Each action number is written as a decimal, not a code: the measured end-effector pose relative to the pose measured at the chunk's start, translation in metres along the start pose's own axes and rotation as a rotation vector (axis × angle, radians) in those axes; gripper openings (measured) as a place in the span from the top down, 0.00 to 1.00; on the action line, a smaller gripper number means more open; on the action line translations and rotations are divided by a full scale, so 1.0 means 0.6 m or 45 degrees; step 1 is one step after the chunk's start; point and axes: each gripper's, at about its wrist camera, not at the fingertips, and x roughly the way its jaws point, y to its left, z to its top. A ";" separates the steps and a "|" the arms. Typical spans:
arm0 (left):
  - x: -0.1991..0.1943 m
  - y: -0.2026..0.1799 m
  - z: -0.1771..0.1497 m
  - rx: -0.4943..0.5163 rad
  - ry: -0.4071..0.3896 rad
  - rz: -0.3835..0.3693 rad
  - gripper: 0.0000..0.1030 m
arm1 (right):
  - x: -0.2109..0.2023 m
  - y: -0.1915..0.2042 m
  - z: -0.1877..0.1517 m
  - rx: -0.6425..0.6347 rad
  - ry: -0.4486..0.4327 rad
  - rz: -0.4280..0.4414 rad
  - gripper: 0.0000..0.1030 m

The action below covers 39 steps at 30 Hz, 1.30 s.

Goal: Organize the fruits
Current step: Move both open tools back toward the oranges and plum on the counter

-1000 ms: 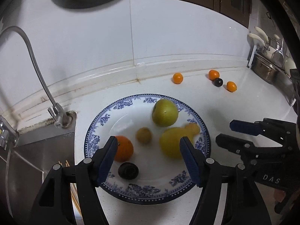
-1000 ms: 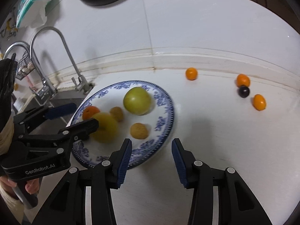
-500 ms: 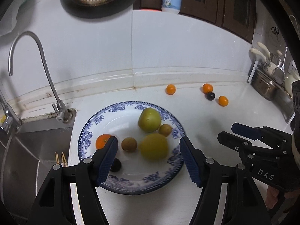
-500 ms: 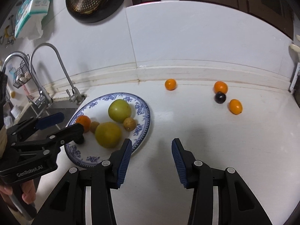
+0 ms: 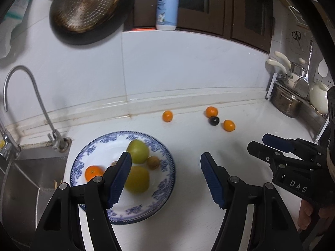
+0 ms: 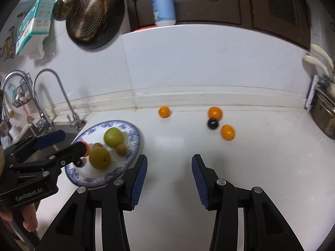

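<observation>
A blue-patterned white plate (image 5: pixel 165 179) sits on the left of the white table (image 5: pixel 188 219), beside the sink. It holds two large yellow-green fruits (image 5: pixel 138 151) (image 5: pixel 137 179), one behind the other, two small brown fruits (image 5: pixel 153 162) beside them, an orange (image 5: pixel 93 172) at the left, and a small dark fruit (image 6: pixel 79 163) at the near left. Far to the right, loose on the table, lie three small oranges (image 5: pixel 167 116) (image 5: pixel 211 111) (image 5: pixel 228 125) and a dark round fruit (image 5: pixel 213 121) touching the middle orange.
</observation>
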 end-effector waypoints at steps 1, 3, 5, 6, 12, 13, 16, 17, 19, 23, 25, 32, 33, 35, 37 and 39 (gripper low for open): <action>0.003 -0.006 0.003 0.006 -0.002 -0.002 0.35 | -0.001 -0.009 0.002 0.008 -0.002 -0.008 0.56; 0.008 -0.018 0.009 0.020 -0.011 -0.007 0.35 | -0.003 -0.025 0.005 0.016 -0.005 -0.023 0.56; 0.014 -0.030 0.015 0.034 -0.020 -0.010 0.35 | -0.004 -0.041 0.007 0.026 -0.005 -0.037 0.56; 0.016 -0.034 0.018 0.039 -0.024 -0.014 0.35 | -0.004 -0.047 0.008 0.031 -0.005 -0.039 0.56; 0.048 -0.055 0.045 0.037 -0.010 -0.022 0.35 | 0.006 -0.083 0.022 0.070 -0.004 -0.062 0.56; 0.052 -0.056 0.049 0.039 -0.008 -0.020 0.35 | 0.010 -0.089 0.026 0.080 0.001 -0.066 0.56; 0.070 -0.061 0.063 0.054 0.005 -0.012 0.35 | 0.024 -0.103 0.039 0.093 0.012 -0.083 0.56; 0.077 -0.062 0.068 0.061 0.012 -0.005 0.35 | 0.029 -0.108 0.044 0.094 0.017 -0.083 0.56; 0.088 -0.062 0.076 0.072 0.022 0.001 0.35 | 0.042 -0.115 0.054 0.103 0.036 -0.080 0.56; 0.116 -0.057 0.096 0.089 0.058 0.000 0.35 | 0.076 -0.124 0.080 0.087 0.088 -0.047 0.56; 0.131 -0.055 0.104 0.106 0.079 0.008 0.35 | 0.096 -0.128 0.093 0.079 0.124 -0.036 0.56; 0.198 -0.033 0.136 0.156 0.182 0.007 0.35 | 0.180 -0.124 0.134 -0.028 0.333 0.021 0.56; 0.207 -0.029 0.141 0.159 0.196 0.002 0.35 | 0.190 -0.123 0.139 -0.043 0.360 0.029 0.56; 0.228 -0.021 0.152 0.158 0.227 -0.001 0.35 | 0.209 -0.121 0.151 -0.063 0.397 0.019 0.56; 0.251 -0.012 0.163 0.152 0.264 -0.015 0.35 | 0.232 -0.120 0.163 -0.076 0.460 0.019 0.56; 0.270 -0.006 0.170 0.141 0.300 -0.024 0.35 | 0.253 -0.119 0.171 -0.077 0.522 0.026 0.56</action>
